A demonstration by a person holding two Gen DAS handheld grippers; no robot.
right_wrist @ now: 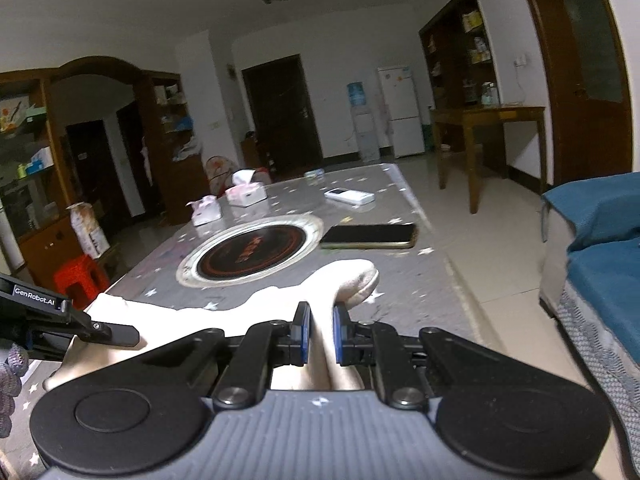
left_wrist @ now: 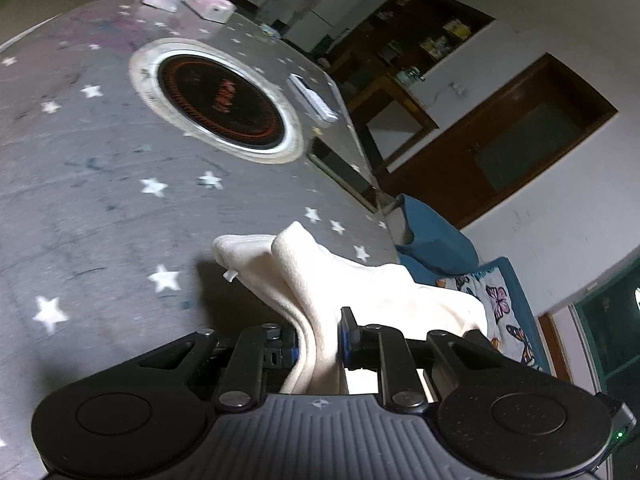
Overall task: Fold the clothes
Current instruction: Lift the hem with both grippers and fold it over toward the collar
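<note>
A cream-white garment (left_wrist: 320,280) lies bunched on the grey star-patterned table (left_wrist: 100,200). My left gripper (left_wrist: 318,340) is shut on a fold of it, and the cloth rises between the blue pads and spreads ahead toward the table's edge. In the right wrist view my right gripper (right_wrist: 321,334) is shut on another part of the same garment (right_wrist: 340,280), whose rounded end sticks up just beyond the fingers. The left gripper's fingers (right_wrist: 116,330) show at the left, resting on the cloth.
A round black induction hob (right_wrist: 250,254) is set in the table's middle. A phone (right_wrist: 370,236), a white remote (right_wrist: 348,196) and two tissue boxes (right_wrist: 246,192) lie beyond it. A blue sofa (right_wrist: 600,240) stands right; a red stool (right_wrist: 78,276) stands left.
</note>
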